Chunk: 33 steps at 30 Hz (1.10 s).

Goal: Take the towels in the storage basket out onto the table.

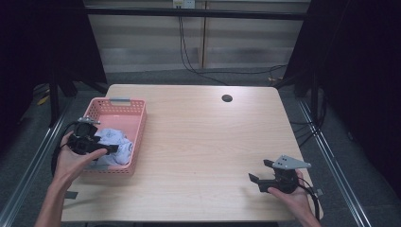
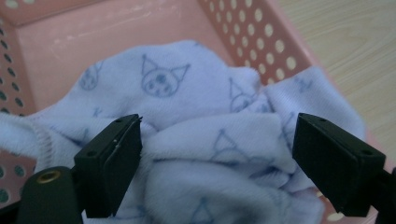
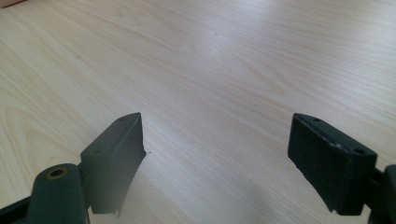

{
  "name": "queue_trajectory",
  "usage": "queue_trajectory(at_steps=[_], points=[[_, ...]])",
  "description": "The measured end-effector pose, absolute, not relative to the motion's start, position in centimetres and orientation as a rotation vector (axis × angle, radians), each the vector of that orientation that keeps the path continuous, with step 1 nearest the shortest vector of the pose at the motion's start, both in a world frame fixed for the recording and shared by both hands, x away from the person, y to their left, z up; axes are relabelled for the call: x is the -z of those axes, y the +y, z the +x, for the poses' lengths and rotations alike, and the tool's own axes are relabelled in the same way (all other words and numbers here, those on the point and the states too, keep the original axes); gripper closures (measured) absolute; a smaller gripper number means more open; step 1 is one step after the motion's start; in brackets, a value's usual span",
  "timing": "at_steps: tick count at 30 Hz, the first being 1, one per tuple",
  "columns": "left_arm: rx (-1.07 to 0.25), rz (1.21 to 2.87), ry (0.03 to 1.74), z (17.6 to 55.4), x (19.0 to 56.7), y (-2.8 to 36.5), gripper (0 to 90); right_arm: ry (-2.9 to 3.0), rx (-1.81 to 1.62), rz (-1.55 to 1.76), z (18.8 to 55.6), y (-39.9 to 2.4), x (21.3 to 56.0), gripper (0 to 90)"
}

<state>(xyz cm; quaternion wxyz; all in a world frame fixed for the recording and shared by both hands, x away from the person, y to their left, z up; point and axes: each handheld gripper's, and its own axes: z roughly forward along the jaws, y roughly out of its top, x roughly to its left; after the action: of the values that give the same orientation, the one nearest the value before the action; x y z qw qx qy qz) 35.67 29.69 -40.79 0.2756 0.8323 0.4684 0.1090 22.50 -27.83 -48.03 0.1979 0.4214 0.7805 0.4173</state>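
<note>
The left gripper [image 1: 101,150] is hanging over the pink basket [image 1: 137,137] at the near left of the counter [image 1: 203,142], its jaws standing spread wide. In the left gripper view a pale blue cloth [image 2: 210,154] printed with little cat-like faces is lying bunched just ahead of and between those jaws, but the pads are not pressing on it; the cloth is resting on the basket floor, heaped against the perforated wall on the gripper's right. Whether the tips are brushing the fabric cannot be told.

The right gripper [image 1: 261,172] is sitting well apart from all this, low over bare wood near the front right of the counter, jaws likewise spread and holding nothing; ahead of it there is nothing but wood grain.

Judging by how things are lying, the cloth is already inside the basket and the left gripper is not gripping it, so the work is either close to done, with only the hand to draw away, or just starting, with a grasp on the cloth not yet made. The pictures are not settling which.
</note>
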Motion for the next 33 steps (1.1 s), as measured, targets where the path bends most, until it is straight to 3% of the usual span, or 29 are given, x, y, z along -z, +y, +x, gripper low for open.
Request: queue_trajectory(at_steps=[9,10,12,15,21,33], points=[[-0.195,2.371,1.349,36.5,42.1,30.4,12.8,2.225,-1.212,1.210,22.5,-27.9,48.1,18.7],[-0.150,2.389,1.386,36.6,42.8,30.6,4.1,2.234,-1.179,1.194,22.7,-27.8,48.2,18.7],[-0.115,2.400,1.412,37.2,43.4,30.6,0.1,2.232,-1.190,1.199,22.7,-27.8,48.2,18.7],[-0.085,2.416,1.420,37.7,43.9,30.2,0.0,2.231,-1.185,1.195,22.7,-27.7,48.2,18.7],[-0.020,2.608,1.431,39.9,45.3,27.7,0.0,2.243,-1.182,1.193,22.9,-27.6,48.3,18.6],[0.085,2.655,1.511,40.9,46.8,27.0,1.7,2.252,-1.180,1.167,22.4,-27.6,48.1,18.6]])
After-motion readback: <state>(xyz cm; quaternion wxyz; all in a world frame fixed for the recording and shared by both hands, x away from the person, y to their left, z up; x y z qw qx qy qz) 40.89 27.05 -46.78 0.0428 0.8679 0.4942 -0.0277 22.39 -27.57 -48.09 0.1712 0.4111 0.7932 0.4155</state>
